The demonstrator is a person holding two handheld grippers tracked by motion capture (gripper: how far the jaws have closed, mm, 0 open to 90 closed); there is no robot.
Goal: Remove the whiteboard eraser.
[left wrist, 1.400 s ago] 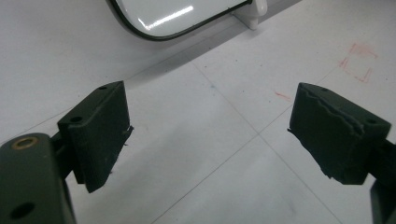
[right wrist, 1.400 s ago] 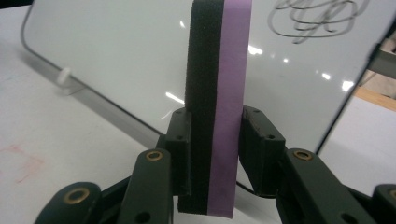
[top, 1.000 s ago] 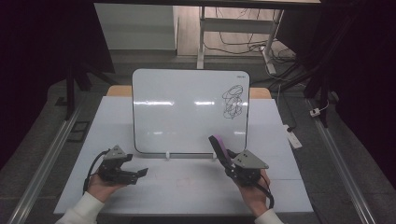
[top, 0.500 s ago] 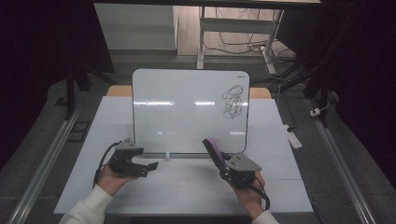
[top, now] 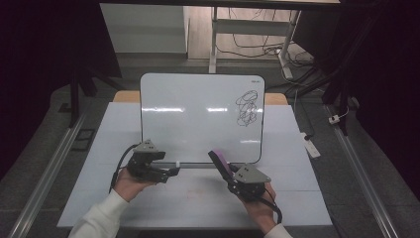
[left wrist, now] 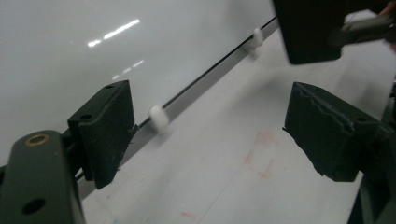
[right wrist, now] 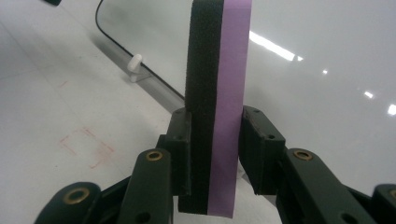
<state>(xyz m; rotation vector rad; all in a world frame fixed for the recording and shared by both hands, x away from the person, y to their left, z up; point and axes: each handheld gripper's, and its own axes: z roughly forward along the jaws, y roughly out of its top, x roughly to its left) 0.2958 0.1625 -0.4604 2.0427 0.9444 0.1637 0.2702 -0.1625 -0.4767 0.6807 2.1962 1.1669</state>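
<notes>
Right gripper view: right gripper [right wrist: 217,158] clamps a purple-backed whiteboard eraser [right wrist: 217,93]; left gripper [left wrist: 205,135], jaws just closing somewhat, holds nothing beside the whiteboard [top: 198,114].

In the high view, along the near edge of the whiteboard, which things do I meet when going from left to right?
Left gripper → small white clip → purple-backed eraser → right gripper.

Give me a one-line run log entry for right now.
right gripper: shut on eraser | left gripper: open, jaws just closing, nothing between, at whiteboard lower edge | scribble: not yet wiped
</notes>
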